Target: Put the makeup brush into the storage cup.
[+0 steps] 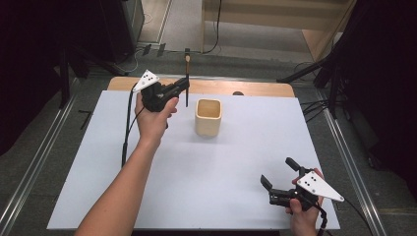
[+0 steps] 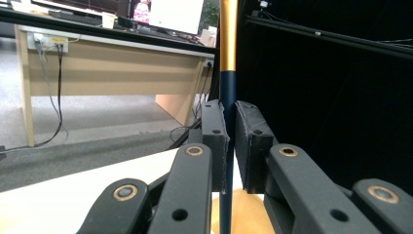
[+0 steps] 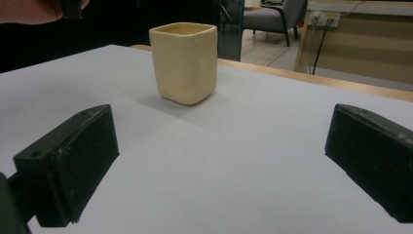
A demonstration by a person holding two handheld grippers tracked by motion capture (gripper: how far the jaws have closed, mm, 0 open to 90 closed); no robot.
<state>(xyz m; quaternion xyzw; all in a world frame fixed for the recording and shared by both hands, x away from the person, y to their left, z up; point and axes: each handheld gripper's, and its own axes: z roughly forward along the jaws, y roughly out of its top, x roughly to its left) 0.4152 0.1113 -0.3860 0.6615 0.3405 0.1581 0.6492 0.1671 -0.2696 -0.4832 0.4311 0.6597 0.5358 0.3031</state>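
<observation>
My left gripper [image 1: 185, 85] is raised over the far left of the table, shut on a thin upright brush [image 1: 187, 78] with a dark blue handle and a gold ferrule [image 2: 227, 39]. Its pads [image 2: 216, 141] clamp the dark handle [image 2: 227, 105]. Just right of the brush stands a cream square cup [image 1: 208, 117], open at the top, on the white table [image 1: 221, 167]. The same cup [image 3: 184, 62] lies ahead in the right gripper view. My right gripper [image 1: 279, 173] rests low at the near right corner, open, with nothing between its pads [image 3: 73, 161].
A wooden strip [image 1: 255, 88] runs along the table's far edge. Beyond it are a grey floor, cables and a wooden desk [image 2: 112, 73]. Metal rails [image 1: 344, 147] flank the table on both sides.
</observation>
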